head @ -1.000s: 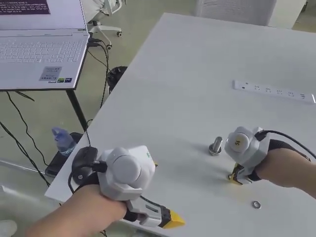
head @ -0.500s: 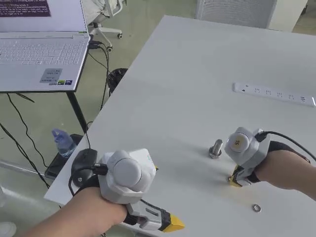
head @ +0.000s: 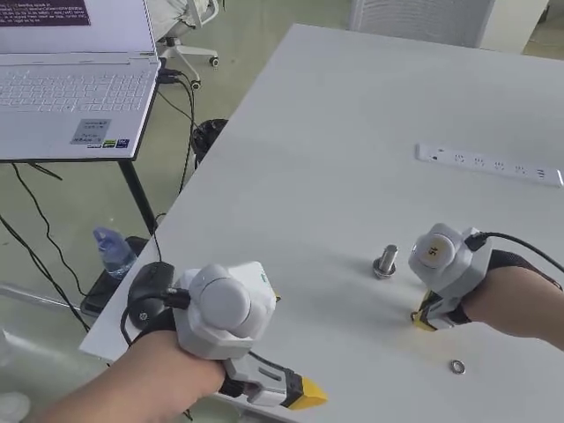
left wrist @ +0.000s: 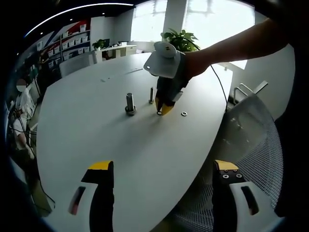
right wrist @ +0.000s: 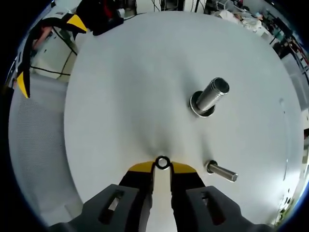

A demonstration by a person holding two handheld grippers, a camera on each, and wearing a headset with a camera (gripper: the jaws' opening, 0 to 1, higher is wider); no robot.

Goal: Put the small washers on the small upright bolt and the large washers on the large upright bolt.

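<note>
Just beside the small bolt, your right tongs pinch a small washer at their tips. Next move, I judge: centre it over that bolt. Left tongs stand wide, idle.

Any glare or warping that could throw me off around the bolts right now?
Head view: even light, no glare on the table. Left gripper view: windows blown out, table edge bowed. Right gripper view: large bolt splays outward; washer crisp.
</note>
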